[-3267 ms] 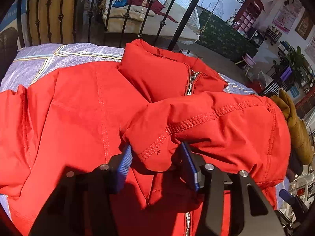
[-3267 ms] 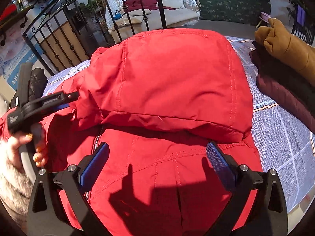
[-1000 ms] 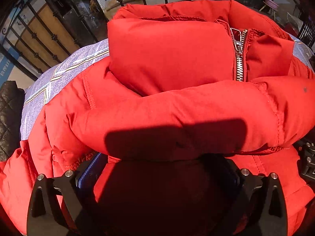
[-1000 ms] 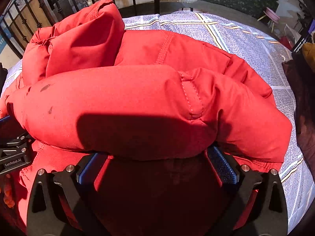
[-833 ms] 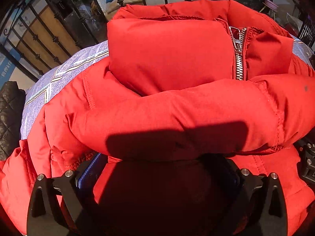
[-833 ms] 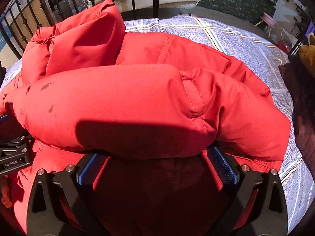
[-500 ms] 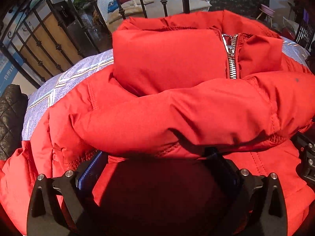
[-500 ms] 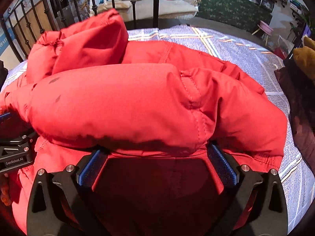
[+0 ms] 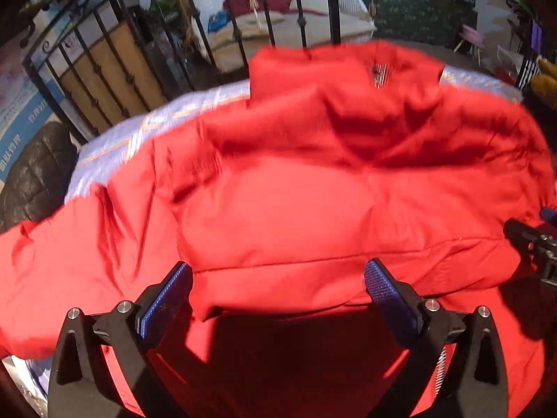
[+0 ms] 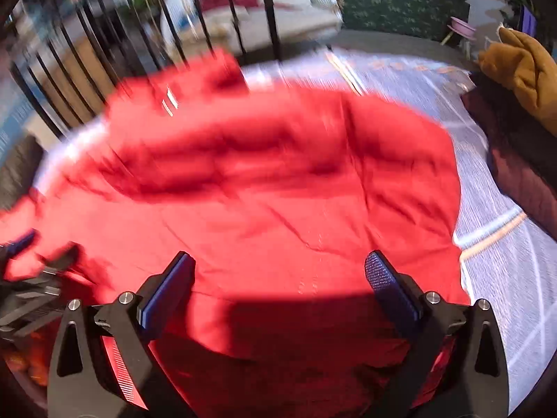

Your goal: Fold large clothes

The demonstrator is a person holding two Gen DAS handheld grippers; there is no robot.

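A red padded jacket (image 9: 296,202) lies spread over a grey patterned bed cover (image 9: 115,142), its collar and zip (image 9: 379,73) at the far side. My left gripper (image 9: 278,278) hovers open just above the jacket's near part, nothing between its blue pads. In the right wrist view the same jacket (image 10: 278,191) is blurred by motion. My right gripper (image 10: 278,275) is open over it too, holding nothing. The other gripper's black tip shows at the right edge of the left view (image 9: 532,247) and at the left edge of the right view (image 10: 31,278).
A black iron bed rail (image 9: 264,10) runs behind the jacket. A mustard garment (image 10: 522,73) and a dark maroon one (image 10: 529,177) are stacked at the right of the bed cover (image 10: 504,261). A black quilted item (image 9: 34,170) sits at the left.
Both grippers have drawn back and up from under the rolled fold. The jacket's raised fold has dropped flat. Both views are now motion-blurred.
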